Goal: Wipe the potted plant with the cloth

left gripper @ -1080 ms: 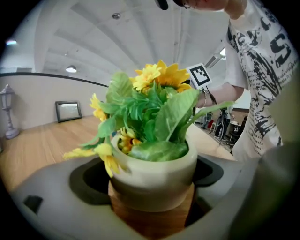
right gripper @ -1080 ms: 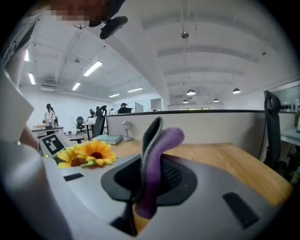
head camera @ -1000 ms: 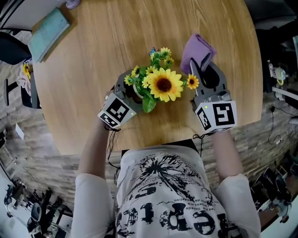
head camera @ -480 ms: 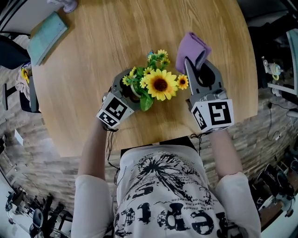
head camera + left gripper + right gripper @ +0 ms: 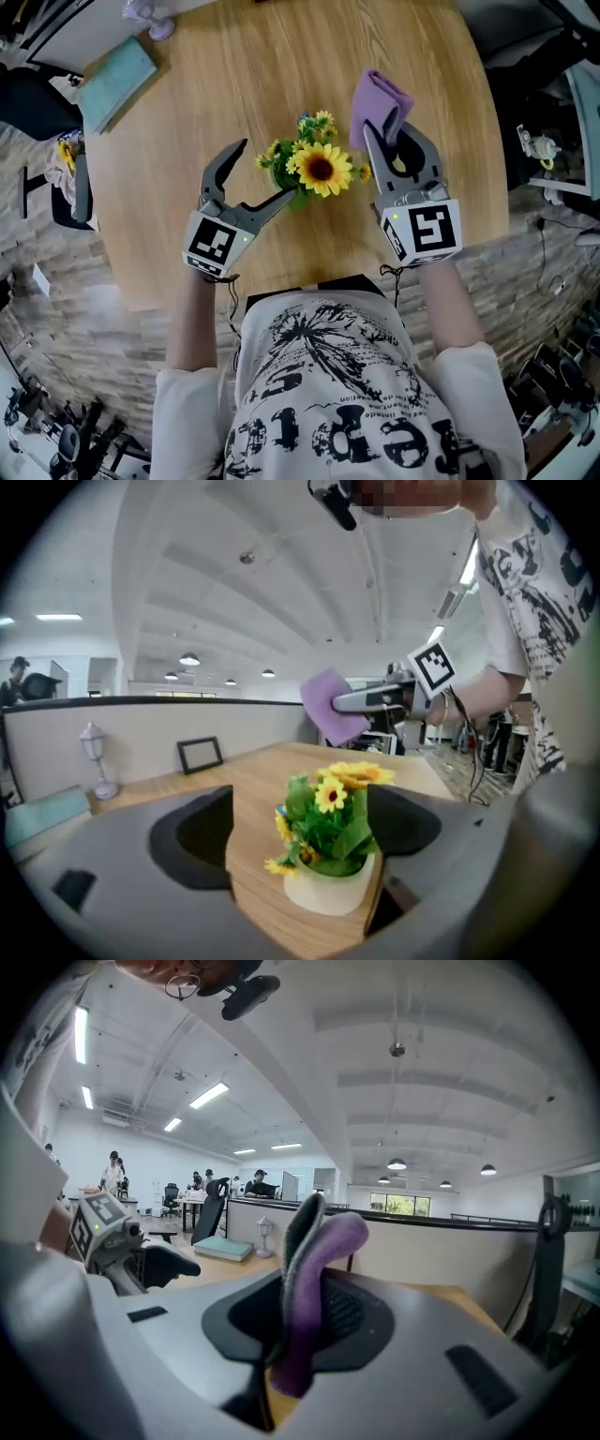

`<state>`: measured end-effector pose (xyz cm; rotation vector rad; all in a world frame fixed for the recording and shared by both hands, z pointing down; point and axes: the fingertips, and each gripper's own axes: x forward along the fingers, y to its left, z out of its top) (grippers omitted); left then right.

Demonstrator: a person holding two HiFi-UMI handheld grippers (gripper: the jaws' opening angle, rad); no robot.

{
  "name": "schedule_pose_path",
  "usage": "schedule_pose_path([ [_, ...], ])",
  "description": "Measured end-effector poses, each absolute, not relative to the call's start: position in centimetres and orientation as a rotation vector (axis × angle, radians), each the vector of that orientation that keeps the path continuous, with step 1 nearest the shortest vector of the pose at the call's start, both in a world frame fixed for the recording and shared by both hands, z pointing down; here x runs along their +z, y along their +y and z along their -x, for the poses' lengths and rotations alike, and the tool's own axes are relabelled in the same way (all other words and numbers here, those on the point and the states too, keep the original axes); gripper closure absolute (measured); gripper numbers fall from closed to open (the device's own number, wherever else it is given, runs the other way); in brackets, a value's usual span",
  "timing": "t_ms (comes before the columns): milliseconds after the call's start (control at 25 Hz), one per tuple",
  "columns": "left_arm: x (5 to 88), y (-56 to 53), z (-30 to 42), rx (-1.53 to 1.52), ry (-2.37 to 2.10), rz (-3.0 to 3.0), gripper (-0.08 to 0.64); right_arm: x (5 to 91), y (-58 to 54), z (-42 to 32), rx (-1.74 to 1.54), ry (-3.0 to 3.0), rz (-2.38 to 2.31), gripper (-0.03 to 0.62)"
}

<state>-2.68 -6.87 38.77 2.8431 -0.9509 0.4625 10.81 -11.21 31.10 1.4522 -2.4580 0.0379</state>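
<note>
Yellow-flowered potted plant (image 5: 309, 169), cream pot (image 5: 330, 892), folded purple cloth (image 5: 379, 98) in right tool (image 5: 392, 133)

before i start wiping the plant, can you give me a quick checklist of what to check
1. Cloth clamped in right gripper: ok, jaws shut on it.
2. Plant upright on table: ok.
3. Left gripper steadying pot: not ok; jaws apart, just been closing slightly, pot in line between them but not pressed.
4. Cloth touching plant: not ok, held apart beside it.

Sunflower potted plant (image 5: 309, 170) stands upright near folded purple cloth (image 5: 377, 100).
</note>
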Motion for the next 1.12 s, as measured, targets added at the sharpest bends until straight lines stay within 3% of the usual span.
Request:
schedule_pose_path([
  [240, 33.7, -7.3, 5.0, 0.383, -1.241, -2.776, 0.278, 31.1, -9.9, -10.7, 0.098, -2.461, -1.418, 0.518],
  [360, 31.7, -7.8, 6.7, 0.357, -1.410, -2.704, 0.421, 30.3, -9.8, -10.8, 0.097, -2.470, -1.411, 0.520],
  [520, 29.4, -7.8, 8.7, 0.281, -1.584, -2.617, 0.555, 29.3, -10.0, -11.1, 0.049, -2.461, -1.414, 0.528],
  [1120, 26.6, -7.7, 9.0, 0.283, -1.630, -2.615, 0.557, 27.6, -9.6, -9.3, 0.028, -2.581, -1.283, 0.532],
])
